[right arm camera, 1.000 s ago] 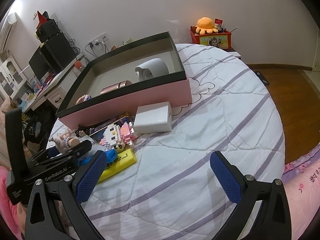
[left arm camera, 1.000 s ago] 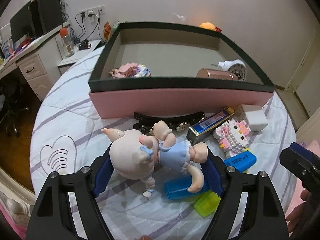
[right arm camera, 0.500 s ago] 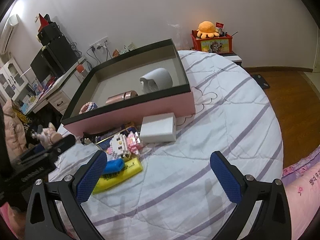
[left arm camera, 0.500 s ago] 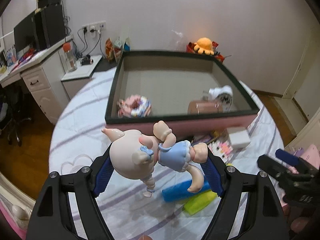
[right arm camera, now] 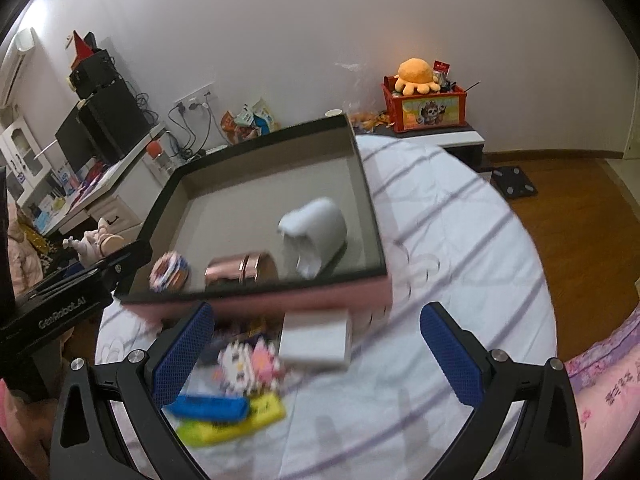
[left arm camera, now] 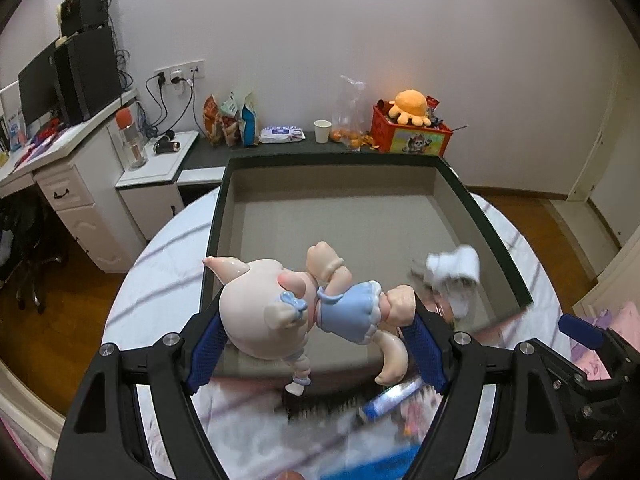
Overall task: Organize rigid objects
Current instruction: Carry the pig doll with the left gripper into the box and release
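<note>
My left gripper [left arm camera: 316,344] is shut on a pink pig doll in a blue dress [left arm camera: 296,312] and holds it up over the near edge of the pink box with a black rim [left arm camera: 216,216]. The doll also shows in the right wrist view [right arm camera: 94,242]. The box [right arm camera: 372,208] holds a white device [right arm camera: 316,232], a copper cylinder [right arm camera: 242,266] and a small block figure [right arm camera: 170,272]. My right gripper [right arm camera: 316,356] is open and empty above the bed, over a block kitty figure [right arm camera: 250,364] and a white box [right arm camera: 316,340].
A blue case [right arm camera: 208,406] and a yellow case [right arm camera: 232,422] lie on the striped bed cover [right arm camera: 460,264] in front of the box. A desk [left arm camera: 52,152] stands at the left. A red toy crate [left arm camera: 412,136] stands behind the box.
My left gripper has risen with the doll and moved forward from the bed to over the box's near edge. My right gripper has lifted and moved a little toward the box.
</note>
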Available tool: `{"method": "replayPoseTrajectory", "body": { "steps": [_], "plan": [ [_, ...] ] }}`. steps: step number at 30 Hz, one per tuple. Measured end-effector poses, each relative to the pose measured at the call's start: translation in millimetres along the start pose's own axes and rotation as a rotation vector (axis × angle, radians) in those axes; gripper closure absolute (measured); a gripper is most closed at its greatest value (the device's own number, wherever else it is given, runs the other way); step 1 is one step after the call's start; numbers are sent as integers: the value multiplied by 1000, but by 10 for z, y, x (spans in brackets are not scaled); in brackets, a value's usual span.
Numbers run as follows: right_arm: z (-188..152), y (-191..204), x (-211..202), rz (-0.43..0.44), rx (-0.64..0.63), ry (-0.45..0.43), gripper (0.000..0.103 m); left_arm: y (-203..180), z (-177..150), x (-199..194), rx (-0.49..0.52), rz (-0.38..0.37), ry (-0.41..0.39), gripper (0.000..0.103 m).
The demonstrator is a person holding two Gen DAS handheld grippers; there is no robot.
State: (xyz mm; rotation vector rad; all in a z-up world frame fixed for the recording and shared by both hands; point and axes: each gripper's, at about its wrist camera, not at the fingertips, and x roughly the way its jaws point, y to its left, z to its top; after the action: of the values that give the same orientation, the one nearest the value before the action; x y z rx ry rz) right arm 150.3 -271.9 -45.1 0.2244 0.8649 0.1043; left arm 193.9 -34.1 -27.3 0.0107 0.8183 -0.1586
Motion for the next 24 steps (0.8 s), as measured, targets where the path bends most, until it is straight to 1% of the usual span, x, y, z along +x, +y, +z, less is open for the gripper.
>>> {"method": "replayPoseTrajectory", "body": {
  "steps": [5, 9, 12, 19, 21, 22, 24],
  "plan": [
    [341, 45, 227, -10, -25, 5, 0, 7, 308, 343, -4, 11, 26, 22],
    [586, 101, 440, 1, -47, 10, 0, 11, 460, 621, -8, 21, 59, 22],
    [688, 123, 575, 8, -58, 20, 0, 25, 536, 810, -12, 32, 87, 22],
    [766, 119, 769, 16, -69, 40, 0, 51, 554, 1112, -24, 58, 164, 21],
    [779, 114, 798, 18, -68, 43, 0, 30, 571, 1105, -17, 67, 154, 20],
    [776, 106, 815, 20, -65, 46, 0, 26, 577, 1106, -14, 74, 153, 18],
    [765, 104, 812, 22, -60, 48, 0, 30, 579, 1137, -18, 81, 173, 16]
  ]
}}
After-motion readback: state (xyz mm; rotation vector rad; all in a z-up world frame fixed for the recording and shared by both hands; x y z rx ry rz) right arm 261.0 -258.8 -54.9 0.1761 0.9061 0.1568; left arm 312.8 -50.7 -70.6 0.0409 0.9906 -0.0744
